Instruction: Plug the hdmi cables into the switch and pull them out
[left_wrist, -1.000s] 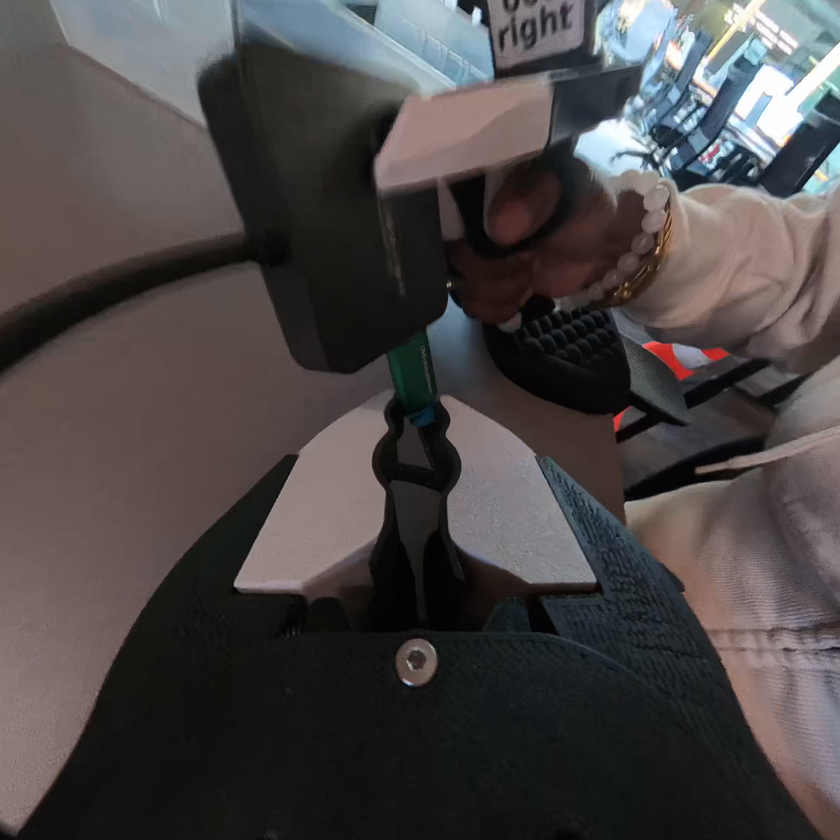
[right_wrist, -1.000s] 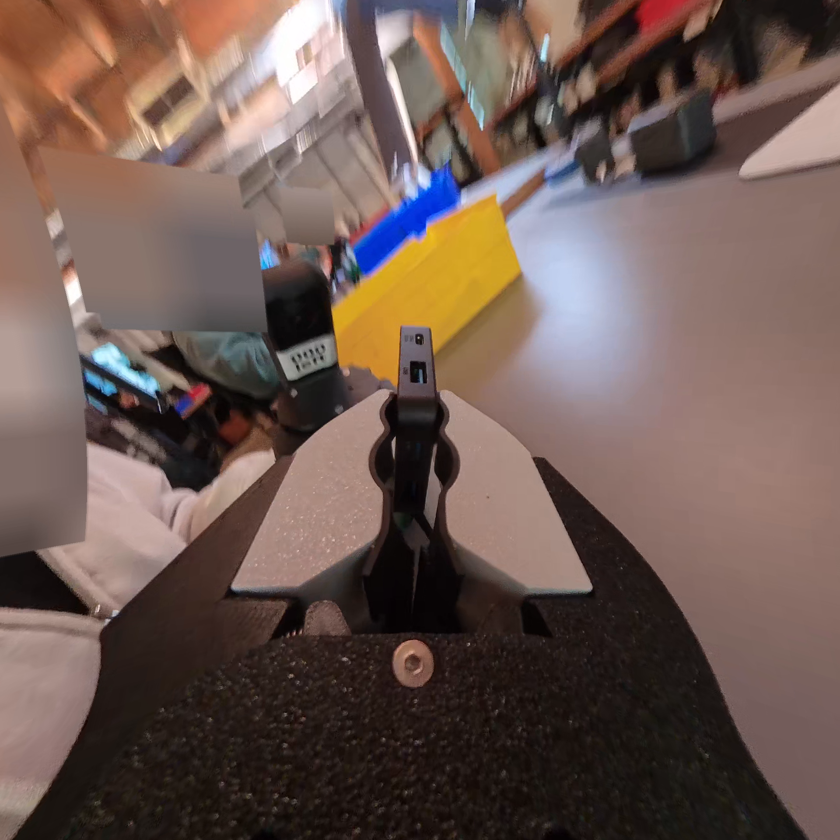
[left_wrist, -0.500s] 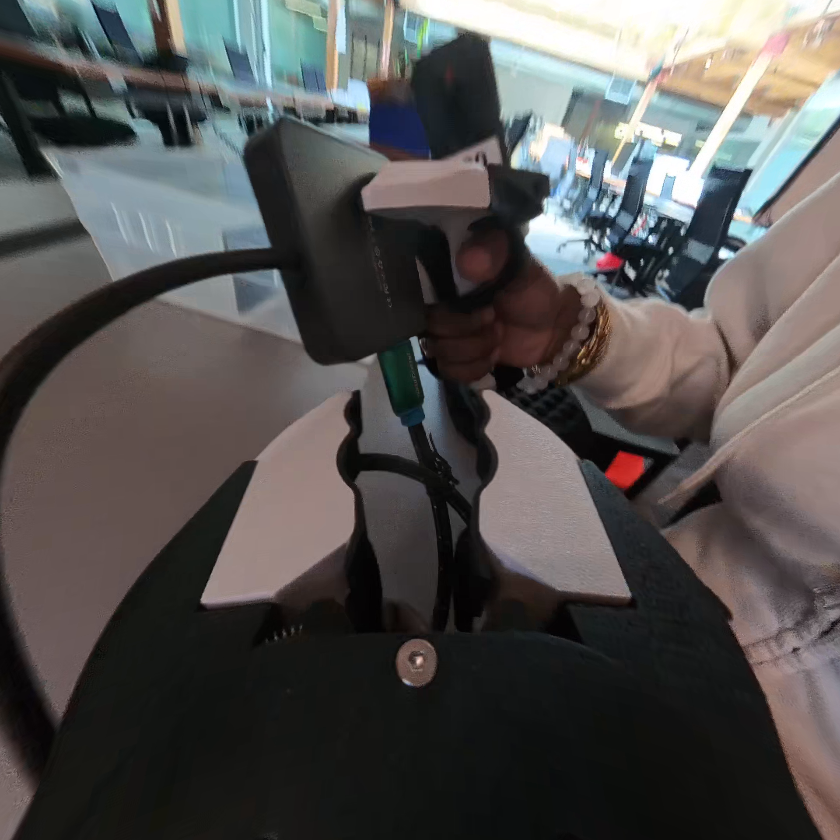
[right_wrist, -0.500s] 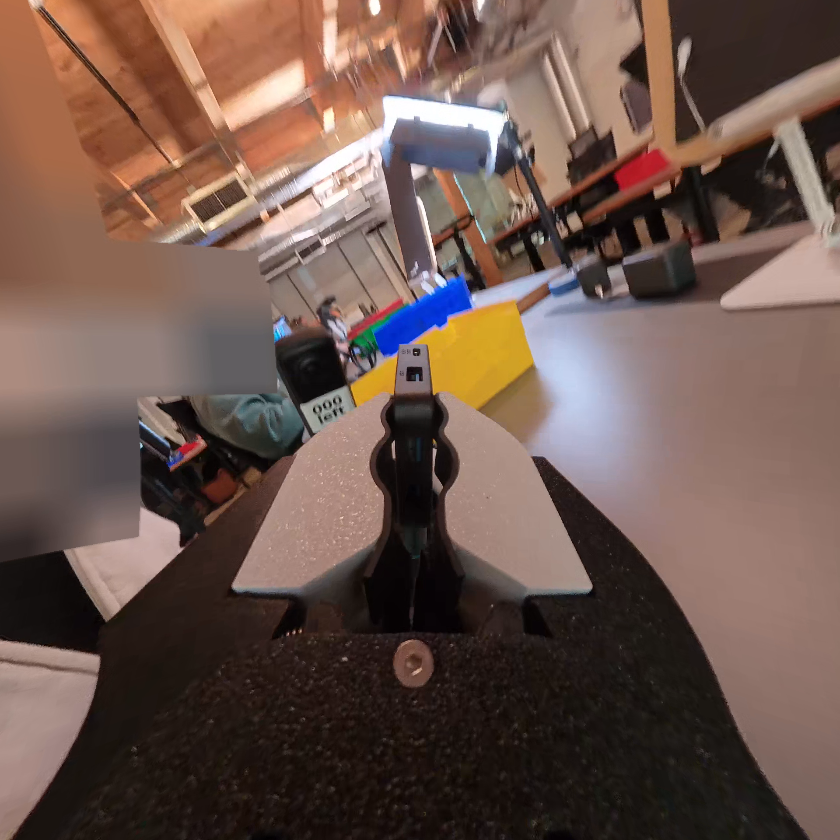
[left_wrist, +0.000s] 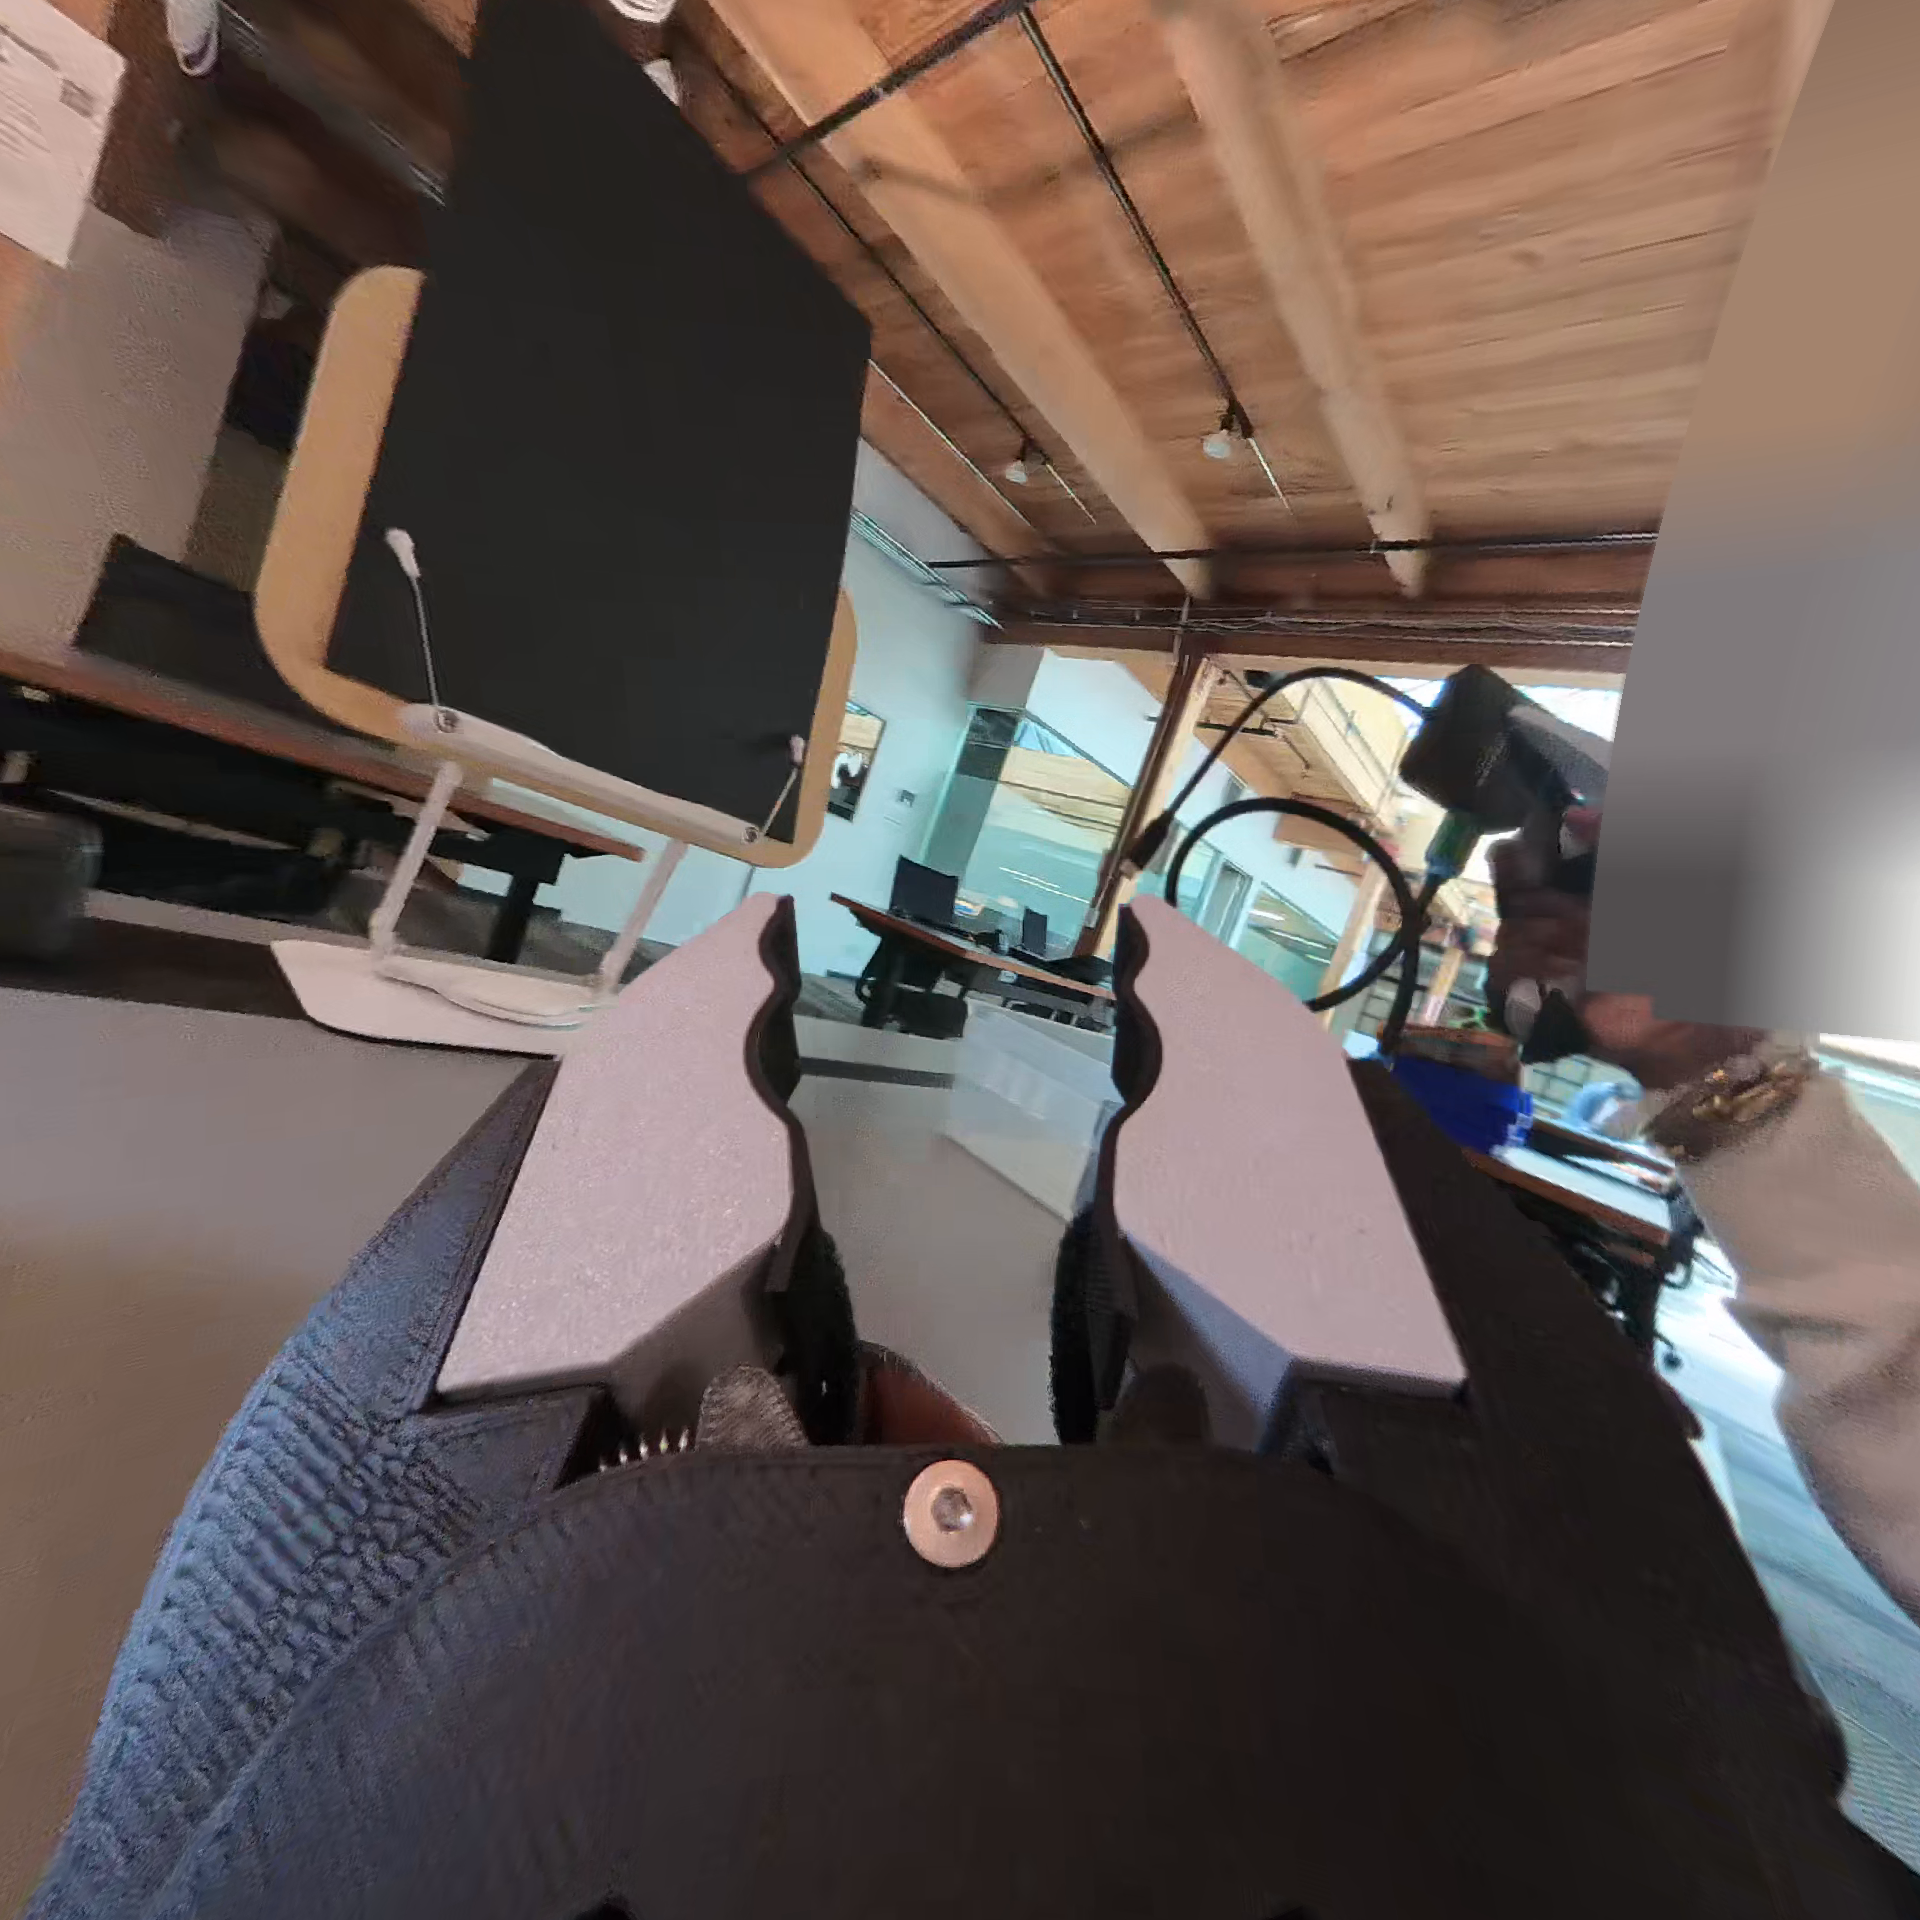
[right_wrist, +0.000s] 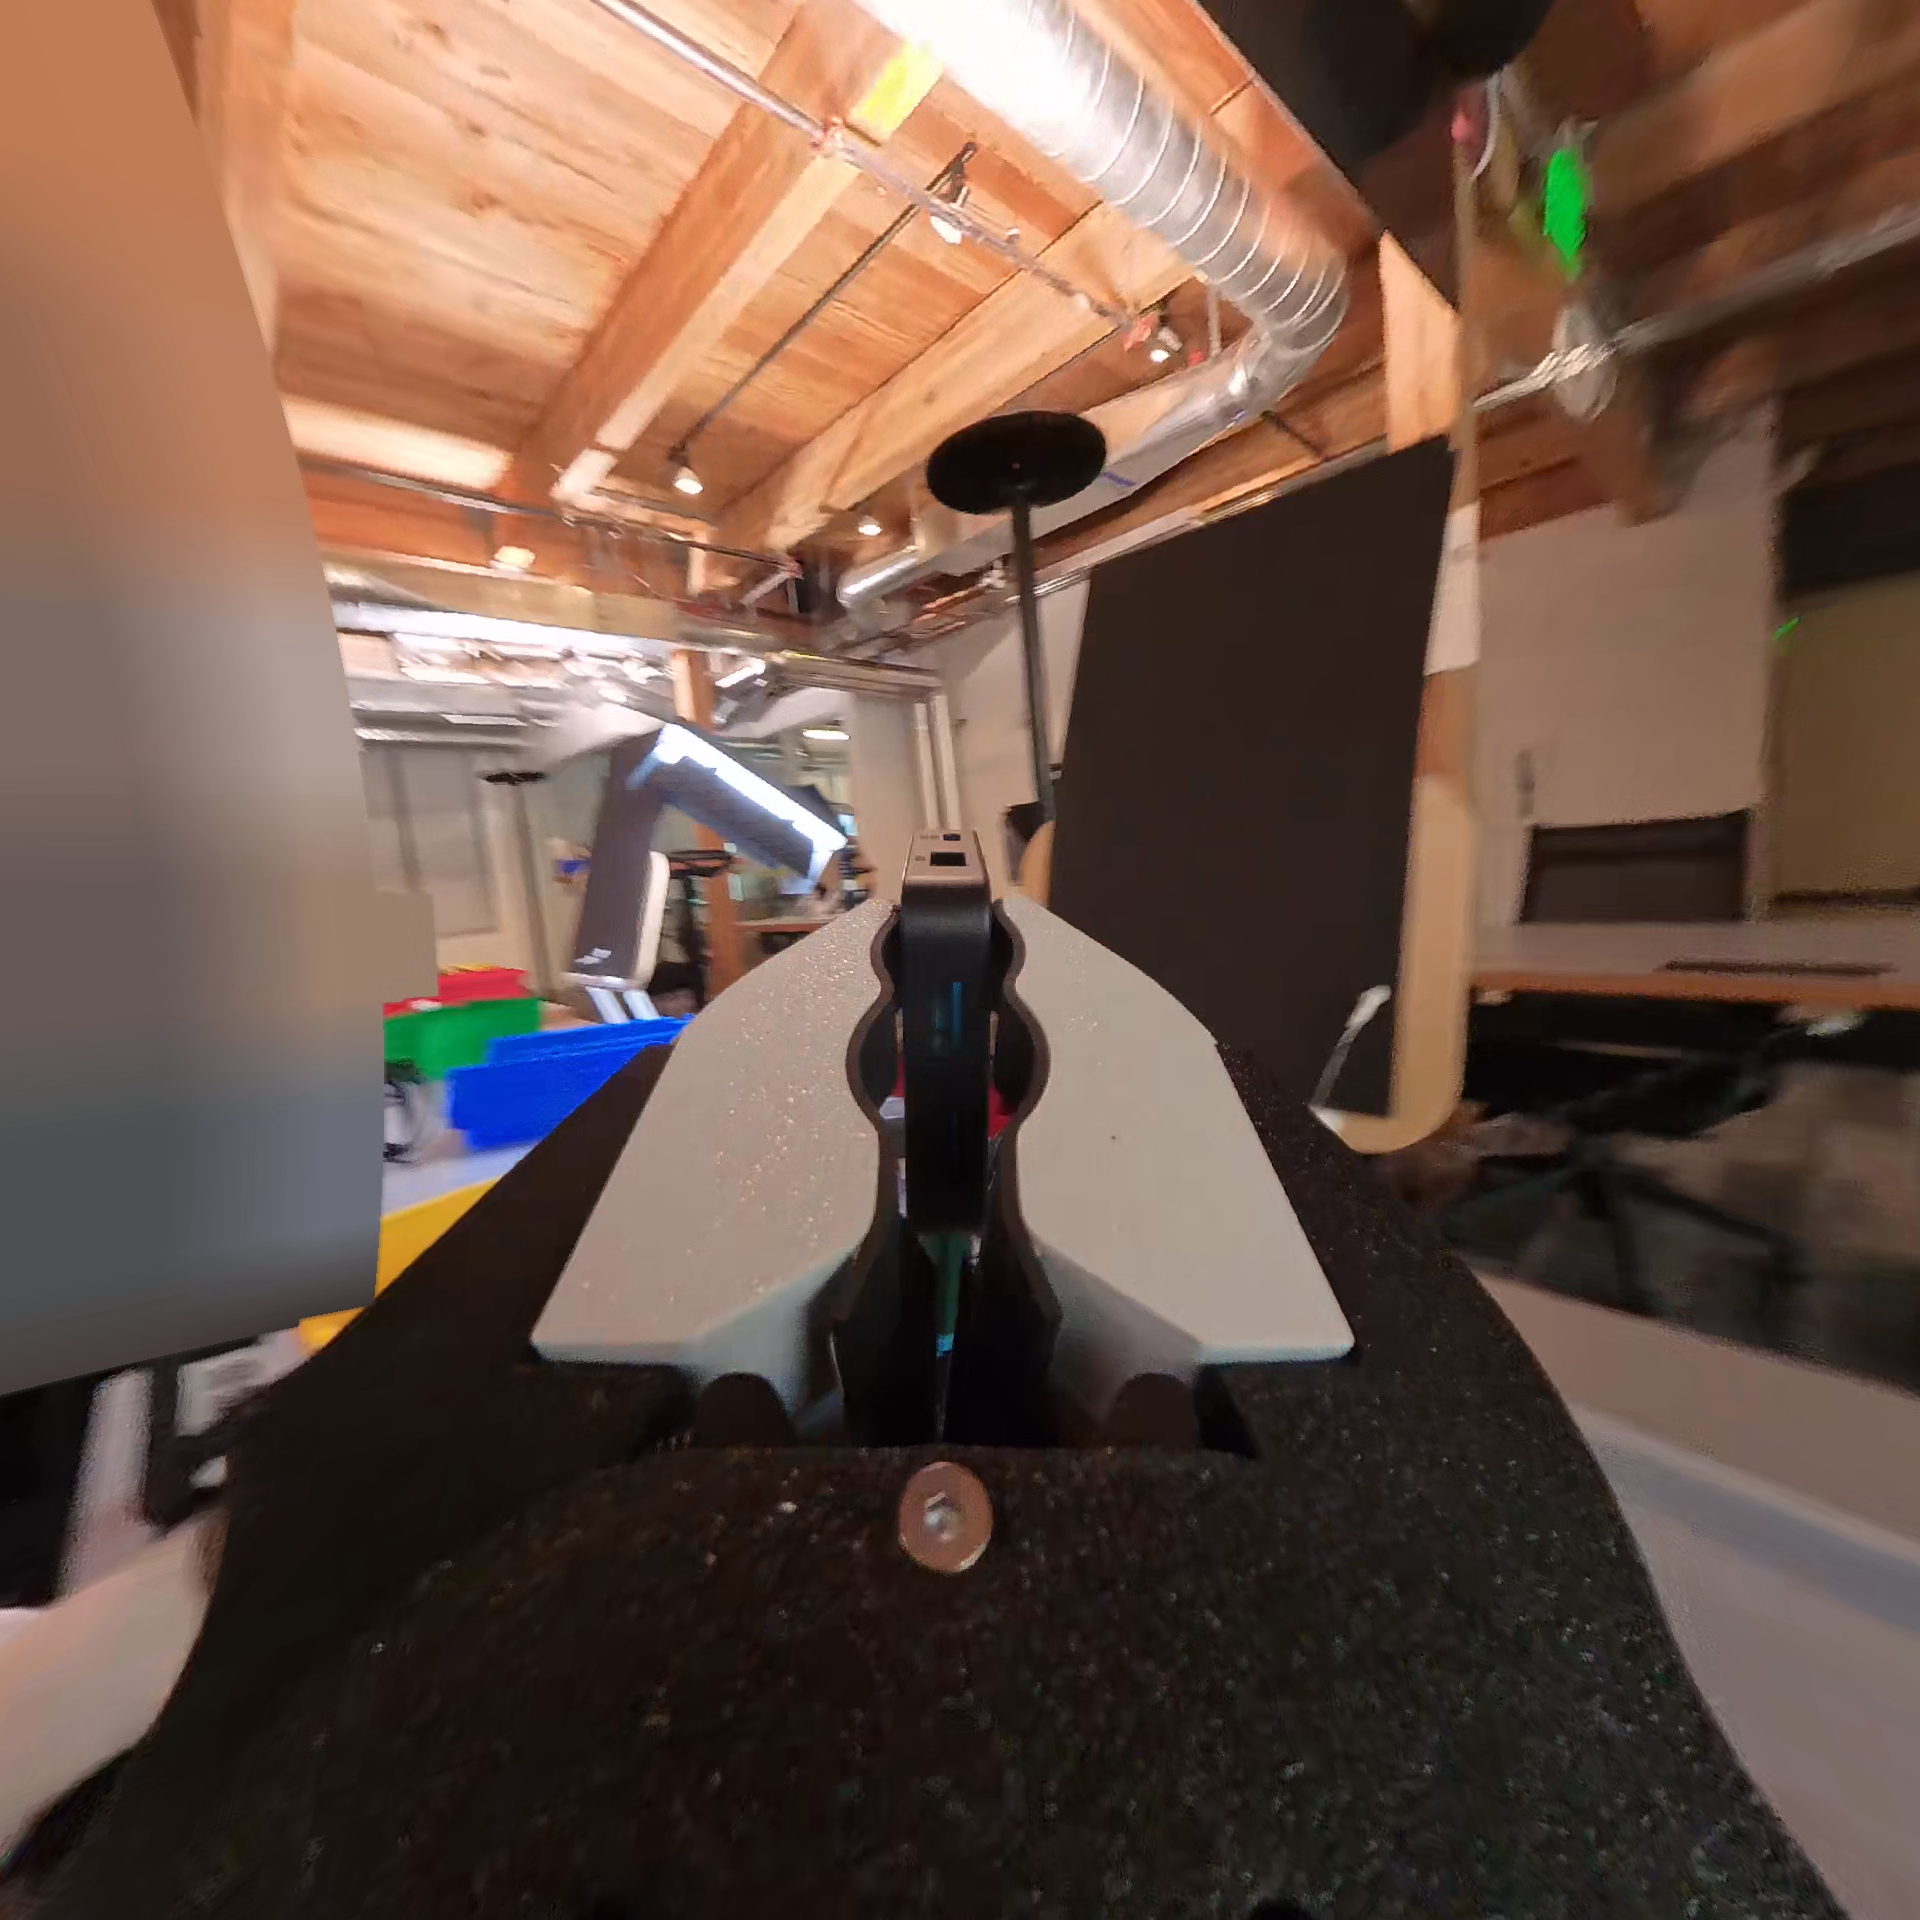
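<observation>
**Two grippers raised over a grey worktop**

Both grippers point up toward timber ceiling beams. Nearest, the left gripper (left_wrist: 954, 925) has its jaws spread wide with nothing between them, above the grey worktop (left_wrist: 208, 1143). The right gripper (right_wrist: 943, 909) clamps the black switch (right_wrist: 943, 1039) edge-on. Farther off, a black cable (left_wrist: 1288, 821) loops from the switch; a black panel (left_wrist: 603, 416) stands behind.

I'm seeing timber ceiling beams (left_wrist: 1351, 260), a silver duct (right_wrist: 1195, 177), a black panel (left_wrist: 623, 416) and office desks (left_wrist: 977, 951) lying beyond
</observation>
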